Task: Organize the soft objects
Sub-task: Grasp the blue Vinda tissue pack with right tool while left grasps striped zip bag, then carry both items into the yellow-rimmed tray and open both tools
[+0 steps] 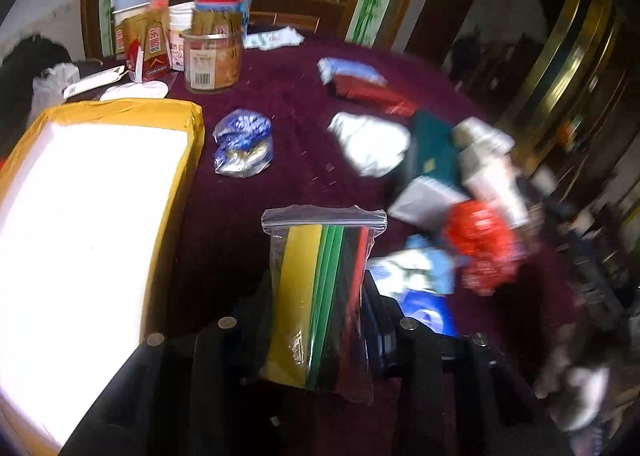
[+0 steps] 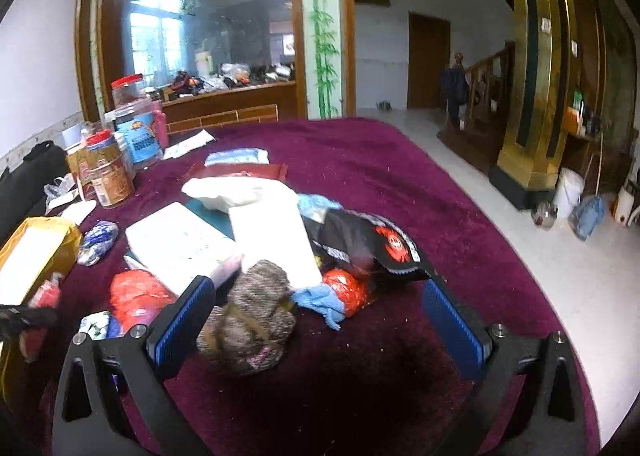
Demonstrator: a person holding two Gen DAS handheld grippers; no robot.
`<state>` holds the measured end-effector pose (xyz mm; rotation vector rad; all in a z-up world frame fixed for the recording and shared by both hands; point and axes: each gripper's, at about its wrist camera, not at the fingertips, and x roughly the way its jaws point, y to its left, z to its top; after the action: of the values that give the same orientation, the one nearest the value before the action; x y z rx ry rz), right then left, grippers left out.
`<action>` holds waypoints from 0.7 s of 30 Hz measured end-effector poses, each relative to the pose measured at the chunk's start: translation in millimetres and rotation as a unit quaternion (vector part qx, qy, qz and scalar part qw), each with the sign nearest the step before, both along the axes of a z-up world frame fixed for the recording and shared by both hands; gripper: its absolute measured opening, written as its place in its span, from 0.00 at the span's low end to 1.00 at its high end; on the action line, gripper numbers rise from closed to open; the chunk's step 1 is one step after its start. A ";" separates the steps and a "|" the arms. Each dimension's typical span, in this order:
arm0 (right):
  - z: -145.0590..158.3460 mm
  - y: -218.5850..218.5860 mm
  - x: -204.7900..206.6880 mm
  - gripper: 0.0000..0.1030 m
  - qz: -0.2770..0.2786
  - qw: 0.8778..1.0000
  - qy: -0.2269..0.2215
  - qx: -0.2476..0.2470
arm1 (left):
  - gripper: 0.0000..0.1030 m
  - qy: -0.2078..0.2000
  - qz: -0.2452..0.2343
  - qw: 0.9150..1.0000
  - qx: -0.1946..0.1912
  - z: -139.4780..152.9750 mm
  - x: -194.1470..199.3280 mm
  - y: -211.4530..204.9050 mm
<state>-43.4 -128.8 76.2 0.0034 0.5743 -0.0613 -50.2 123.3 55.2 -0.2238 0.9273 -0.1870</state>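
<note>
Left gripper [image 1: 316, 320] pinches zip bag [image 1: 320, 276] — right gripper [image 2: 320, 320] gapes.

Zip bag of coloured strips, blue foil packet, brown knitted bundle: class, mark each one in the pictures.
Zip bag [image 1: 320, 284], left wrist view, on the green strip inside.
Blue foil packet [image 1: 243, 142], left wrist view, on its crumpled middle.
Brown knitted bundle [image 2: 252, 316], right wrist view, on its knitted centre.

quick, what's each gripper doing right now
left gripper: closed on the zip bag of coloured strips.
right gripper: open, holding nothing; the knitted brown bundle lies between its fingers.
</note>
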 end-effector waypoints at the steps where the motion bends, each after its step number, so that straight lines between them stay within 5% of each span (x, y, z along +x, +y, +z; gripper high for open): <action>1: 5.8 4.6 -7.8 1.00 0.010 1.000 -0.003 -0.001 | 0.39 -0.007 0.001 1.000 -0.012 5.9 -6.2 3.5; 4: 24.2 23.5 -33.6 1.00 0.084 0.996 0.009 0.039 | 0.40 -0.031 0.003 0.999 -0.044 24.0 -29.1 19.5; 9: 24.8 92.9 -43.5 1.00 0.238 0.965 0.098 0.056 | 0.40 -0.061 0.014 0.996 -0.064 39.6 -53.0 43.1; 14: -9.5 138.8 -9.5 0.95 0.225 0.962 0.154 0.005 | 0.40 -0.074 0.019 0.994 -0.074 41.8 -70.4 63.1; 18: -34.8 155.0 20.4 0.79 0.197 0.961 0.195 -0.008 | 0.40 -0.079 0.036 0.993 -0.084 40.7 -83.5 83.5; 21: -47.3 162.3 31.9 0.54 0.187 0.959 0.213 -0.008 | 0.40 -0.080 0.048 0.991 -0.091 38.4 -88.3 97.7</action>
<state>-11.5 33.6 28.9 -0.1381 0.9967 0.3101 -138.5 221.1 93.6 -0.4158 0.7385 -0.1970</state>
